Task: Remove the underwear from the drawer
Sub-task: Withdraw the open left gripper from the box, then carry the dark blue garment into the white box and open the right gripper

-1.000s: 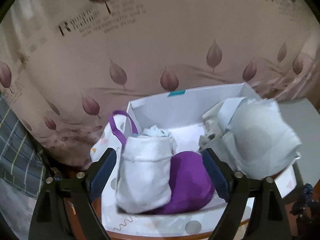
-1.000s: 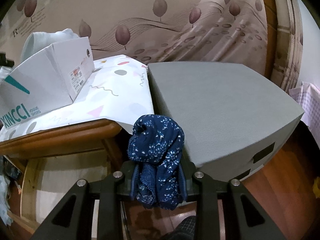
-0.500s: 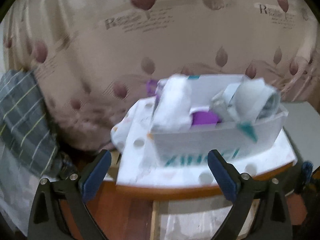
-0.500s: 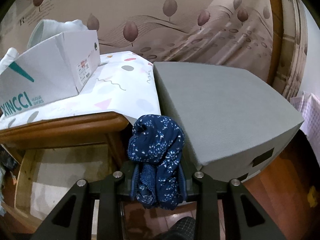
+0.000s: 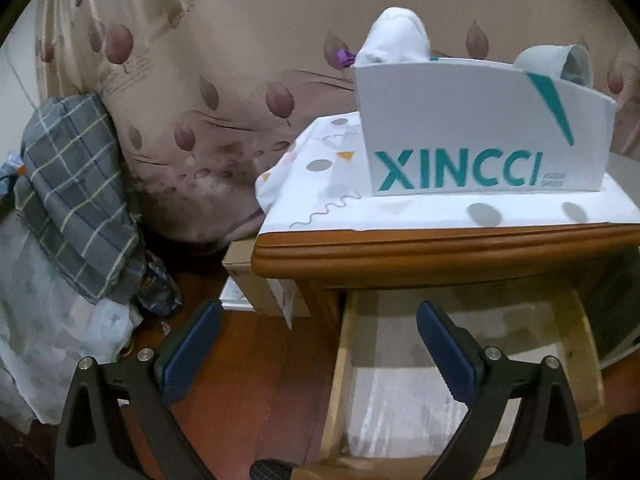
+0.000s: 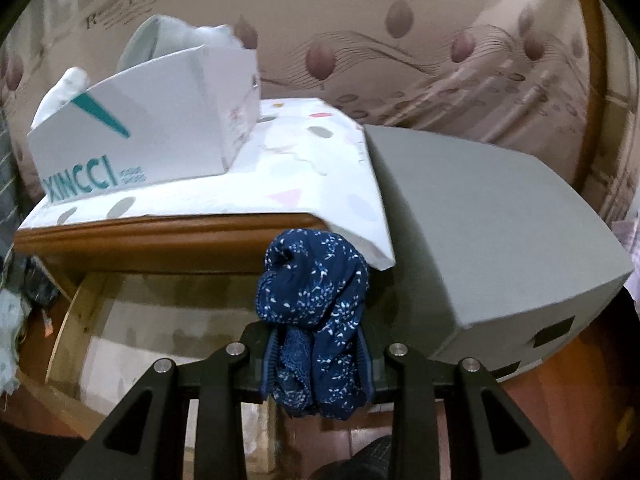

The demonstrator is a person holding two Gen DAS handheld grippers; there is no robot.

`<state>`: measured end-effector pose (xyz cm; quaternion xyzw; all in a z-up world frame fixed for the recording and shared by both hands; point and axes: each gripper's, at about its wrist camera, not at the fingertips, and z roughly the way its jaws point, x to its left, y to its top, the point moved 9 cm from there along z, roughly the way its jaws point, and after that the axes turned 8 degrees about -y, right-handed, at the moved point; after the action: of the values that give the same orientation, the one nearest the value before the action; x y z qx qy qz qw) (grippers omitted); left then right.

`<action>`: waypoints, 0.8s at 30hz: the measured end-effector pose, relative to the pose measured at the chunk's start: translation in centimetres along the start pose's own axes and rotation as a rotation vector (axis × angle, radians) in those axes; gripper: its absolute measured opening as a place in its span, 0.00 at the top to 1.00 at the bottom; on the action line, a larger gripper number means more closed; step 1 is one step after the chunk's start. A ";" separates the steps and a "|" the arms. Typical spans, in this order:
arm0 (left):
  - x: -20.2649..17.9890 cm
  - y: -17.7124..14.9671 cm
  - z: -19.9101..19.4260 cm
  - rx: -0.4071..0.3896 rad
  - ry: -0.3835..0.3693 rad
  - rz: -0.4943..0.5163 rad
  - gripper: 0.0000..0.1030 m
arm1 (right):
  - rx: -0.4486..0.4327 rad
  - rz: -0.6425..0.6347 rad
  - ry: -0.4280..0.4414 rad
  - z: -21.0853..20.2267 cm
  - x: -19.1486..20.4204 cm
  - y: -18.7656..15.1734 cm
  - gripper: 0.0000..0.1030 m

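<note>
My right gripper [image 6: 318, 356] is shut on navy blue floral underwear [image 6: 316, 296], held above the open wooden drawer [image 6: 76, 320] in front of the nightstand. My left gripper [image 5: 320, 340] is open and empty, low in front of the same drawer [image 5: 460, 360], whose pale lined bottom shows bare. A white XINCCI box [image 5: 480, 132] on the nightstand top holds white, purple and pale blue garments that stick out above its rim; it also shows in the right wrist view [image 6: 152, 136].
The nightstand [image 5: 440, 252] has a white patterned cloth on top. A grey box [image 6: 500, 232] stands to its right. A plaid blanket pile [image 5: 76, 200] lies at left. A leaf-print curtain hangs behind. The floor is red-brown wood.
My left gripper has dropped from over the box of garments to low in front of the open drawer. My right gripper moved lower and left, still holding the blue underwear.
</note>
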<state>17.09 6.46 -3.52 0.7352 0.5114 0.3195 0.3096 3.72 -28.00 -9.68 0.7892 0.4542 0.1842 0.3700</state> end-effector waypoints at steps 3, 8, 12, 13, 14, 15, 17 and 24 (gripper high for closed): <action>1.2 -1.3 1.3 0.021 -0.006 -0.065 0.05 | 0.032 -0.002 0.030 -0.5 0.6 0.3 0.69; 3.0 -2.0 2.1 0.063 0.000 -0.135 0.05 | -0.008 -0.059 0.057 -3.7 2.2 4.3 0.69; 4.2 -2.1 1.6 0.056 0.021 -0.179 0.05 | -0.060 -0.078 0.129 -6.7 4.8 9.0 0.69; 4.2 -1.9 1.6 0.052 0.028 -0.174 0.05 | -0.082 -0.084 0.150 -7.7 5.8 10.6 0.69; 4.4 -1.9 1.4 0.045 0.047 -0.168 0.05 | -0.102 -0.093 0.164 -8.4 6.6 11.8 0.69; 4.5 -1.9 1.4 0.044 0.058 -0.165 0.05 | -0.124 -0.108 0.179 -9.2 7.7 13.3 0.69; 4.7 -1.9 1.4 0.047 0.069 -0.164 0.05 | -0.159 -0.132 0.216 -10.4 10.0 16.3 0.69; 6.0 -2.2 2.2 0.082 0.064 -0.220 0.05 | -0.178 -0.211 0.276 -9.6 17.8 23.8 0.69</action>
<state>19.27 12.54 -5.68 0.6761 0.6114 0.2856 0.2958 20.78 -16.32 13.73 0.6686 0.5627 0.2903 0.3899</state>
